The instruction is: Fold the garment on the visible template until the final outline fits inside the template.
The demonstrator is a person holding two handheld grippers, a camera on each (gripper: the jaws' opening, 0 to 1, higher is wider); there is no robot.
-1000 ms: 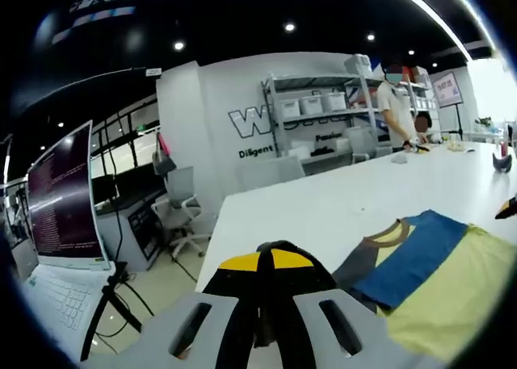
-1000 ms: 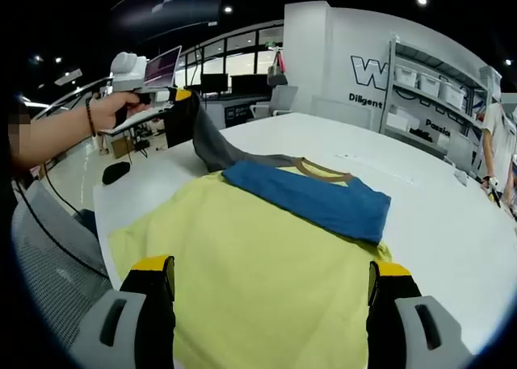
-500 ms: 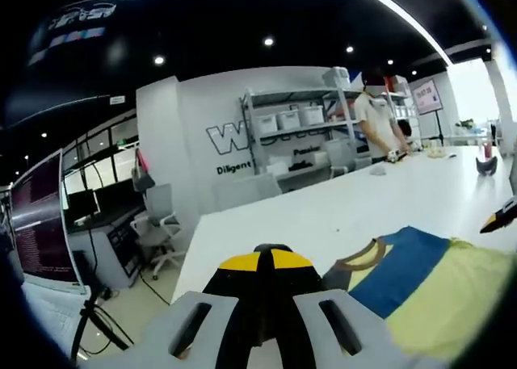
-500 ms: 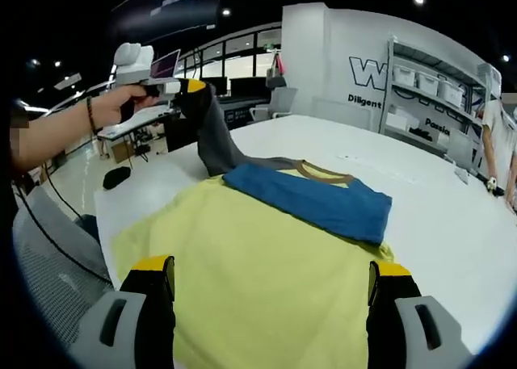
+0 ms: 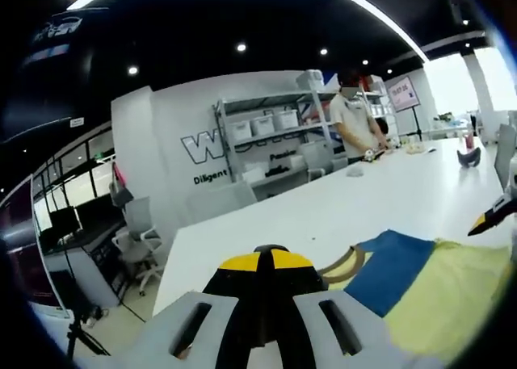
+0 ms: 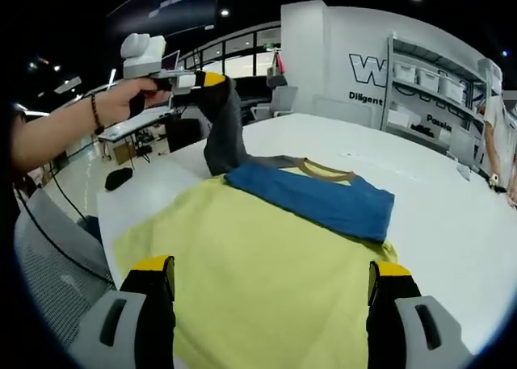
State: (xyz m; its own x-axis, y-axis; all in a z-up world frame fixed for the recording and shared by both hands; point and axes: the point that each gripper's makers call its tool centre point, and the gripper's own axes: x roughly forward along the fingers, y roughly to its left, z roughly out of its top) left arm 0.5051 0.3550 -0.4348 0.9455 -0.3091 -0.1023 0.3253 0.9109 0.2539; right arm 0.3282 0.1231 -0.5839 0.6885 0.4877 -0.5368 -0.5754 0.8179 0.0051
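A yellow short-sleeved garment with a blue folded-over panel and a tan collar (image 6: 266, 248) lies spread on the white worktop (image 6: 452, 224). In the right gripper view, the left claw (image 6: 212, 80), held by a person's hand (image 6: 129, 102), is raised above the far left corner of the worktop, its jaws closed on a dark grey sleeve of the garment (image 6: 224, 131), which hangs stretched from the claw down to the collar area. In the left gripper view the same claw (image 5: 271, 260) shows its yellow-tipped jaws pressed together, with the garment (image 5: 420, 292) lying beyond on the worktop (image 5: 323, 215). The right claw (image 6: 271, 280) hovers over the near yellow part of the garment, jaws spread wide and holding nothing. A person (image 5: 353, 127) stands by grey metal shelving (image 5: 266, 135) at the back wall.
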